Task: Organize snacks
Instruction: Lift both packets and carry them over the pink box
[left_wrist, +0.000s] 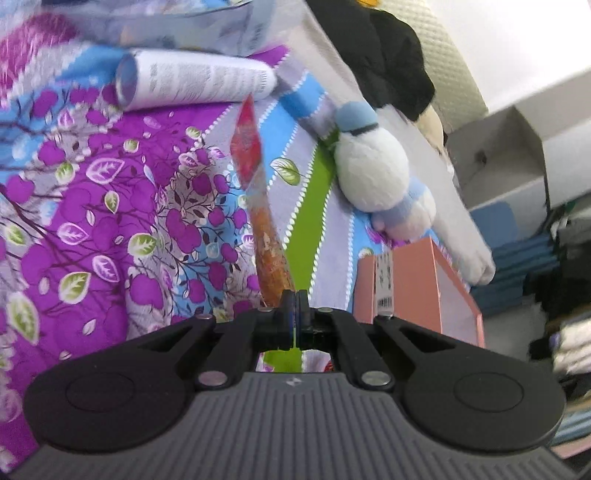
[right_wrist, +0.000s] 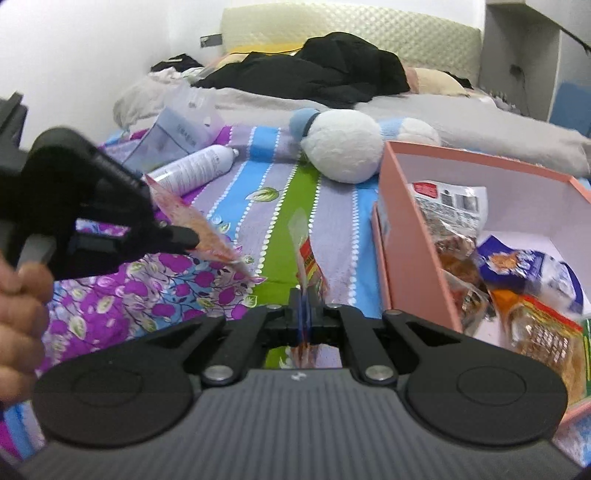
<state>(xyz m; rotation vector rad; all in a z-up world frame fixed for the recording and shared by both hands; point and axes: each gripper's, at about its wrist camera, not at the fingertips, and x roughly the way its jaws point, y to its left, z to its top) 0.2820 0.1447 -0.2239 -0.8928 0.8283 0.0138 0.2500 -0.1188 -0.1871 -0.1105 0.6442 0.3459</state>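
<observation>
My left gripper (left_wrist: 293, 295) is shut on a flat red-and-orange snack packet (left_wrist: 258, 206) and holds it edge-on above the bedspread. The same gripper (right_wrist: 192, 238) and its packet (right_wrist: 199, 229) show at the left of the right wrist view. My right gripper (right_wrist: 304, 295) is shut on another thin snack packet (right_wrist: 308, 258), also edge-on. A pink cardboard box (right_wrist: 410, 236) stands at the right and holds several snack packets (right_wrist: 509, 280). The box also shows in the left wrist view (left_wrist: 417, 284).
A floral bedspread (right_wrist: 258, 192) covers the bed. A white spray can (right_wrist: 195, 168) and a clear plastic bag (right_wrist: 181, 136) lie at the far left. A white-and-blue plush toy (right_wrist: 343, 147) lies behind the box. Black clothes (right_wrist: 325, 77) lie further back.
</observation>
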